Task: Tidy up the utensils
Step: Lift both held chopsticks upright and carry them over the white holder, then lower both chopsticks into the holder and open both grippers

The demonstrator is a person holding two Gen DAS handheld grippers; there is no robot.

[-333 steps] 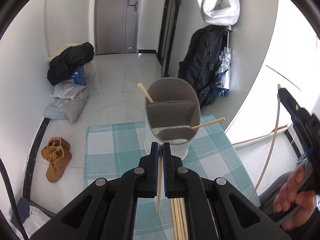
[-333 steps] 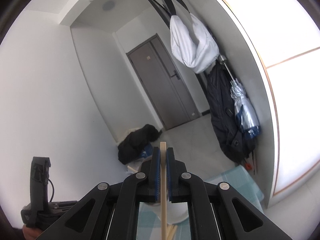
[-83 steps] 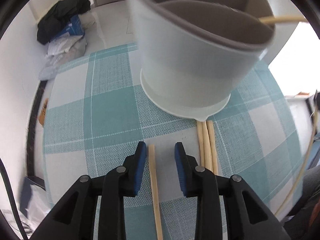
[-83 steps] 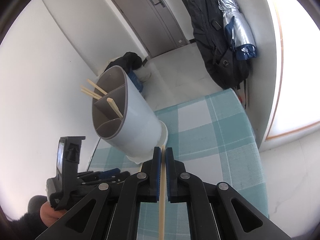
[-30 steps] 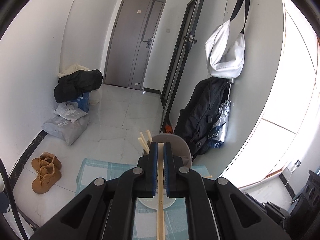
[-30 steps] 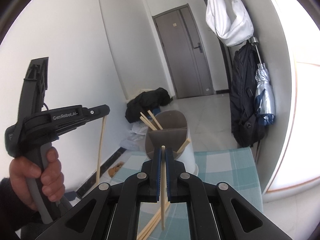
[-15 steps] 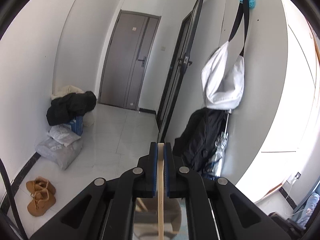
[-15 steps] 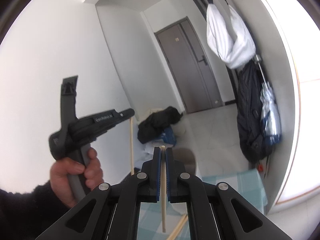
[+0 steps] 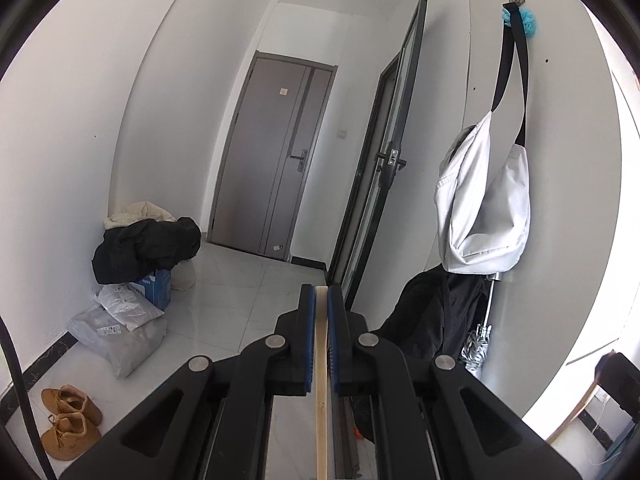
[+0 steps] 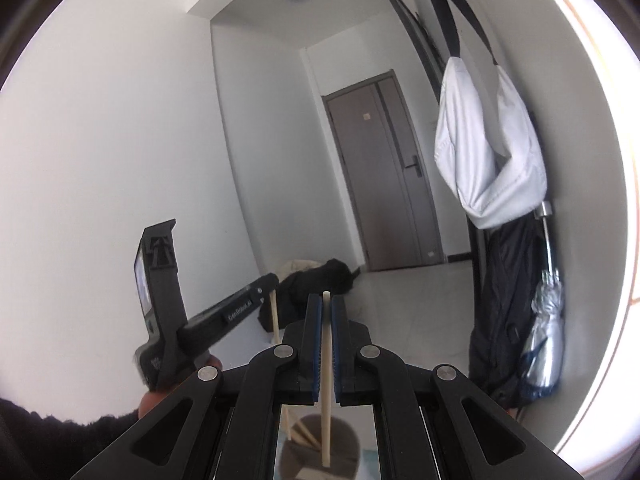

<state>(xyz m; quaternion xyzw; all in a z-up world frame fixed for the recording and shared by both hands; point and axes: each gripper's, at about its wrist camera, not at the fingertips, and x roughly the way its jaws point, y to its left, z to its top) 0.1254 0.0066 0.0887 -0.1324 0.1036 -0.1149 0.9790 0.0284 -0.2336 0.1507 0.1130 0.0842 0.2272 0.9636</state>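
Note:
My left gripper [image 9: 321, 296] is shut on a pale wooden chopstick [image 9: 321, 400] that hangs straight down between its blue pads. It points almost level into the hallway. My right gripper [image 10: 326, 304] is shut on a second chopstick [image 10: 326, 392], also hanging down. Below the right gripper, between its arms, the grey rim of the utensil holder [image 10: 344, 436] shows with several chopsticks standing in it. In the right wrist view the left gripper [image 10: 273, 285] is seen from the side at the left, in a person's hand [image 10: 152, 400], its chopstick [image 10: 275, 316] hanging below the tips.
A grey door [image 9: 276, 152] closes the hallway. Dark clothes [image 9: 148, 248] and bags [image 9: 120, 328] lie on the floor at the left, brown boots [image 9: 68, 420] nearer. A white bag [image 9: 484, 208], a black backpack [image 9: 436, 320] and a folded umbrella [image 10: 550, 328] hang on the right wall.
Both grippers have risen with their chopsticks and tilted up. The holder and tablecloth have dropped out of the left view and sunk to the bottom of the right view.

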